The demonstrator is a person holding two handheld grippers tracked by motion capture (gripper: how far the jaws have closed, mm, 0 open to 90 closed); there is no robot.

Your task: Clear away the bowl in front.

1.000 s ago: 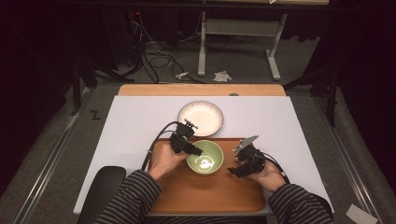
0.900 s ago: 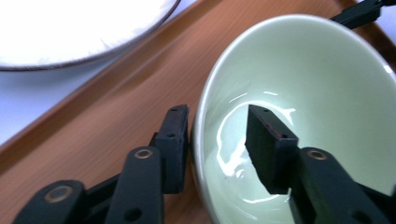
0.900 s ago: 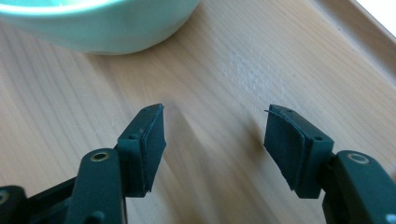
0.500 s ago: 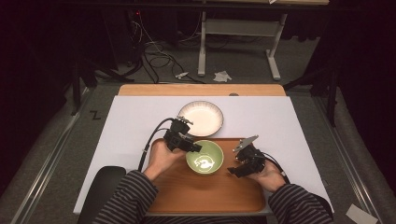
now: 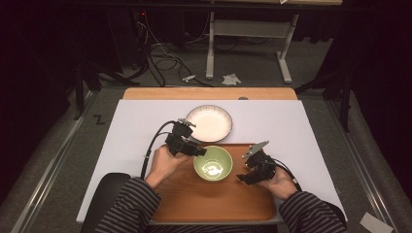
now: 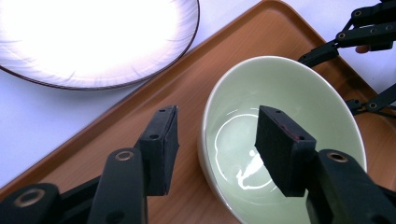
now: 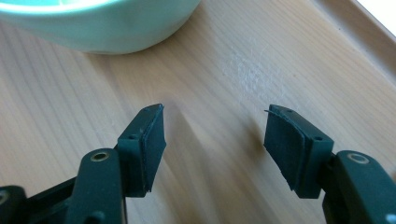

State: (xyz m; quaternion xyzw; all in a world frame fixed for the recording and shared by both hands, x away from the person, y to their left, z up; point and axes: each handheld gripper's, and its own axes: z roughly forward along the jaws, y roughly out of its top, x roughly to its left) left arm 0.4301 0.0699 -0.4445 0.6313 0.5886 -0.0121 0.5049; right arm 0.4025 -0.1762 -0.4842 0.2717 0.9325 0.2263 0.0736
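The bowl (image 6: pixel 285 135) rim is straddled by the left tool (image 6: pixel 217 144), just opened and gripping nothing; the right tool (image 7: pixel 215 149) is held open, empty, beside it.

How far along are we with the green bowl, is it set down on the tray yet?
Done: the green bowl sits upright on the wooden tray. In hand: the left tongs have just been opening; their jaws straddle the bowl's rim with visible gaps, no pad pressing. The right tongs hang open over bare tray beside the bowl. Left: probably the white plate, on the table sheet beyond the tray.
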